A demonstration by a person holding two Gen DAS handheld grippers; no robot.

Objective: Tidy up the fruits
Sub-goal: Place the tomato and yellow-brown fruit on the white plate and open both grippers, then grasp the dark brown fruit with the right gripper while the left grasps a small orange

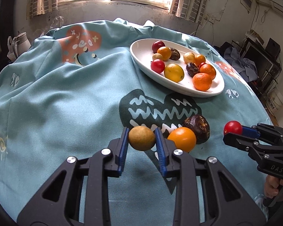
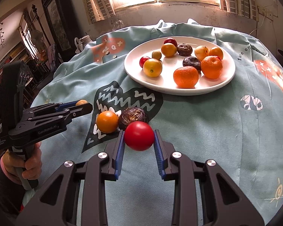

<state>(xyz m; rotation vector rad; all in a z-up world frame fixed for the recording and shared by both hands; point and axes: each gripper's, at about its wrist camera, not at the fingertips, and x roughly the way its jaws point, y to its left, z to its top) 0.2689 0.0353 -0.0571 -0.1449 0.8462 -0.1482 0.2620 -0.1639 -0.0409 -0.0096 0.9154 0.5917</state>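
My left gripper [image 1: 141,137] is shut on a small tan-brown round fruit [image 1: 141,138], its blue pads pressing both sides just above the cloth. My right gripper [image 2: 139,136] is shut on a red round fruit [image 2: 139,135]. From the left wrist view that red fruit [image 1: 233,127] shows at the right gripper's tip [image 1: 234,131]. On the cloth between the grippers lie an orange fruit [image 2: 107,121] and a dark wrinkled fruit [image 2: 133,117], touching each other. A white oval plate [image 2: 134,73] farther back holds several fruits: orange, yellow, red and dark ones.
A light blue printed cloth [image 2: 207,122] covers the round table. A person's hand [image 2: 31,162] grips the left gripper's handle. A white jug [image 1: 20,41] stands beyond the table's far left edge. A wall with a window lies behind; clutter stands to the right.
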